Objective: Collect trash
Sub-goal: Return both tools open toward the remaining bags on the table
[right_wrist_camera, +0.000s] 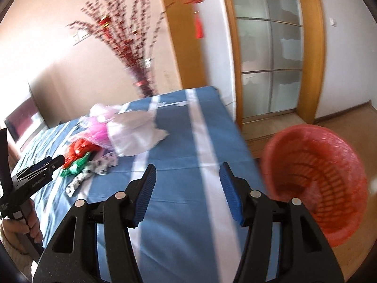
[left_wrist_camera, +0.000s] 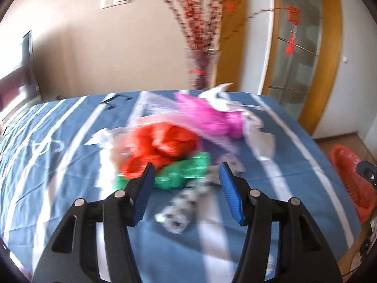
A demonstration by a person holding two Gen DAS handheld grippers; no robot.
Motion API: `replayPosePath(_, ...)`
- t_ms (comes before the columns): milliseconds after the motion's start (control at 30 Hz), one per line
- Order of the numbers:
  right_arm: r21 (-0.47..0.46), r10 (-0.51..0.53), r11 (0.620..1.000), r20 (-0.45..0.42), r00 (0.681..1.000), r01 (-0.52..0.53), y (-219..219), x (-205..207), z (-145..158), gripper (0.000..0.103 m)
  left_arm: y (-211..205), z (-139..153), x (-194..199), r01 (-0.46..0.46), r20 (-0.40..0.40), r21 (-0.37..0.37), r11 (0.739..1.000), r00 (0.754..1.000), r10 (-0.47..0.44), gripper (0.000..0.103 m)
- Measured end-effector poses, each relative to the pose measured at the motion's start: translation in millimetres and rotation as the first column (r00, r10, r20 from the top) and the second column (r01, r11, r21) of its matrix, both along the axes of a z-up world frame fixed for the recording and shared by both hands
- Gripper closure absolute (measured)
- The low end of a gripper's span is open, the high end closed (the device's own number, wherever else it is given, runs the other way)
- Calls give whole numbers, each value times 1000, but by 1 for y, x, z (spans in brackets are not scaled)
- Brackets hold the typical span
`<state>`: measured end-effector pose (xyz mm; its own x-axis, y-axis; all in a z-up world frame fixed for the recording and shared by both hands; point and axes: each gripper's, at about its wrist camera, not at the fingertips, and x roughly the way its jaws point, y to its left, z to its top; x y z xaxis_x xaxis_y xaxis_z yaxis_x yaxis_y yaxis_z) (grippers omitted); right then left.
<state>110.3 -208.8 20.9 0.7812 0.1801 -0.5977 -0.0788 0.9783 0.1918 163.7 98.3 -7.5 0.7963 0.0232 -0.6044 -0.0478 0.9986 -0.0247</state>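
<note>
A pile of crumpled trash lies on the blue striped cloth (left_wrist_camera: pixel 59 165): a red bag (left_wrist_camera: pixel 162 146), a green wrapper (left_wrist_camera: pixel 183 172), a pink bag (left_wrist_camera: pixel 207 115), white plastic (right_wrist_camera: pixel 136 134) and a black-and-white spotted wrapper (left_wrist_camera: pixel 181 210). My left gripper (left_wrist_camera: pixel 187 176) is open and empty, just short of the green wrapper. It also shows in the right wrist view (right_wrist_camera: pixel 59 159). My right gripper (right_wrist_camera: pixel 187 176) is open and empty above the cloth's right part. A red mesh basket (right_wrist_camera: pixel 318 184) sits beside the table's right edge, close to the right gripper.
A tall vase of red blossom branches (left_wrist_camera: pixel 202 70) stands behind the table. A wood-framed glass door (right_wrist_camera: pixel 271 66) is at the right, with wooden floor (right_wrist_camera: pixel 341 118) below. The table's right edge (right_wrist_camera: pixel 238 129) drops off next to the basket.
</note>
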Motion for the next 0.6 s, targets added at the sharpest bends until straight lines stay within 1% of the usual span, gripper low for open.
replayPosePath(167, 3, 90, 996, -11, 996, -90, 46, 23, 3, 46, 30, -3, 3, -55, -9, -13, 998, 998, 55, 47)
replayPosePath(333, -24, 168, 985, -35, 985, -169, 93, 51, -4, 47, 44, -4, 6, -73, -14, -28, 997, 997, 72, 47)
replayPosePath(433, -48, 185, 981, -56, 981, -187, 115, 67, -11, 47, 52, -6, 8, -82, -16, -36, 996, 997, 82, 47)
replayPosePath(600, -91, 186, 976, -102, 977, -196, 136, 90, -29, 47, 62, -9, 13, -91, -24, -44, 995, 996, 90, 47)
